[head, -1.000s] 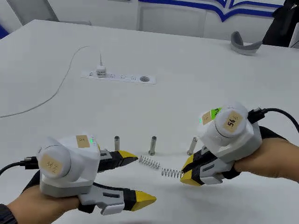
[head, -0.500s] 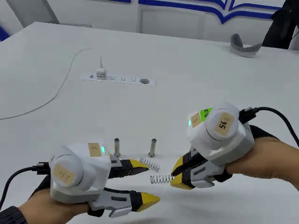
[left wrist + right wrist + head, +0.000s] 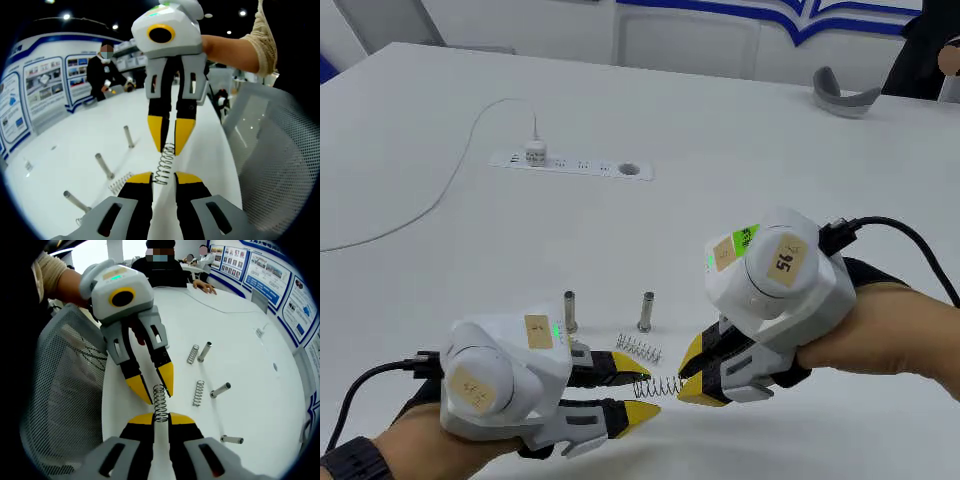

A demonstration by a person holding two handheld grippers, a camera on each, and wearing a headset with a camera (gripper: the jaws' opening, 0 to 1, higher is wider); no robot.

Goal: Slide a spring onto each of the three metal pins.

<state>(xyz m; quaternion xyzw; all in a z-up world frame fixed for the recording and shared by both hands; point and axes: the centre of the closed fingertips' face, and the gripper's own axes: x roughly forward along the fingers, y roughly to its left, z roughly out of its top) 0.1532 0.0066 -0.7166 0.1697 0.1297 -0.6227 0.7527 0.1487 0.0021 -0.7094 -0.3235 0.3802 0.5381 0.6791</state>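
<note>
My right gripper is shut on one end of a small wire spring, held level just above the white table. My left gripper is open, its jaws on either side of the spring's other end. In the right gripper view the held spring runs from my own jaws up to the left gripper. Two upright metal pins stand just beyond the grippers. All three pins are bare. A loose spring lies by the pins, and another lies beside a pin.
A white power strip with a plugged cable lies farther back on the table. A grey curved object rests at the far right. A mesh chair back stands off the table edge, and people sit at the far side.
The right gripper has carried its spring left toward the left gripper. The left gripper has moved right and narrowed its jaws around the spring's free end.
</note>
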